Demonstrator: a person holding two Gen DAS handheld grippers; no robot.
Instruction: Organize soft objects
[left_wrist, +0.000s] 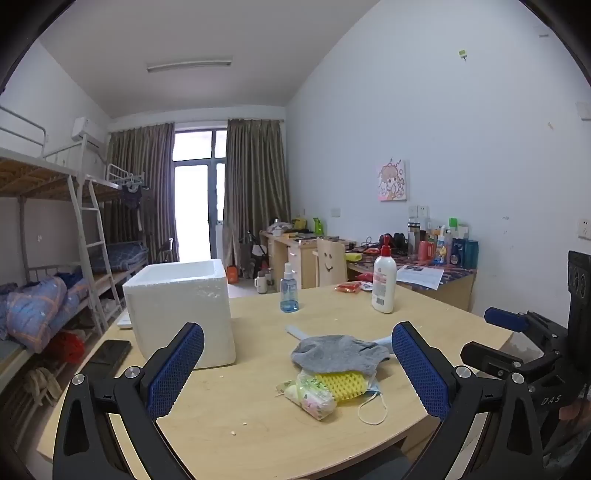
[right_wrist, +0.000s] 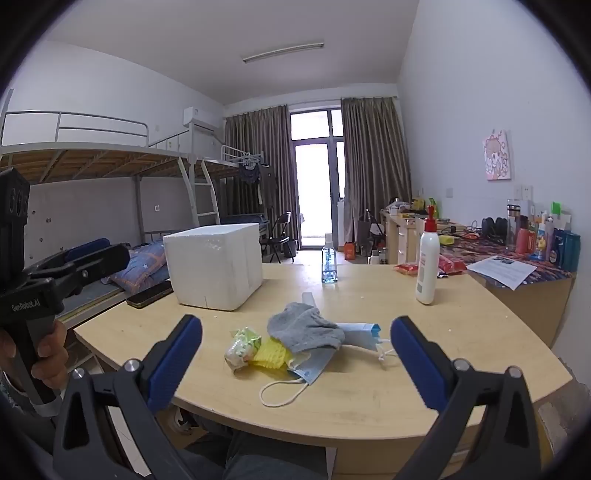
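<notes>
With both grippers, left (left_wrist: 297, 363) and right (right_wrist: 295, 360), wide open and empty, we judge the sock (right_wrist: 304, 326), right of the box (right_wrist: 214, 266), light and limp, best pinched at a fold.

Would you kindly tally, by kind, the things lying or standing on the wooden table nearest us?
Soft items in the pile: 5 (grey sock, two blue face masks, yellow sponge, tissue pack)
Bottles: 2 (white lotion bottle, blue spray bottle)
Foam box: 1
Phone: 1
Red snack packets: 2
Total: 11
</notes>
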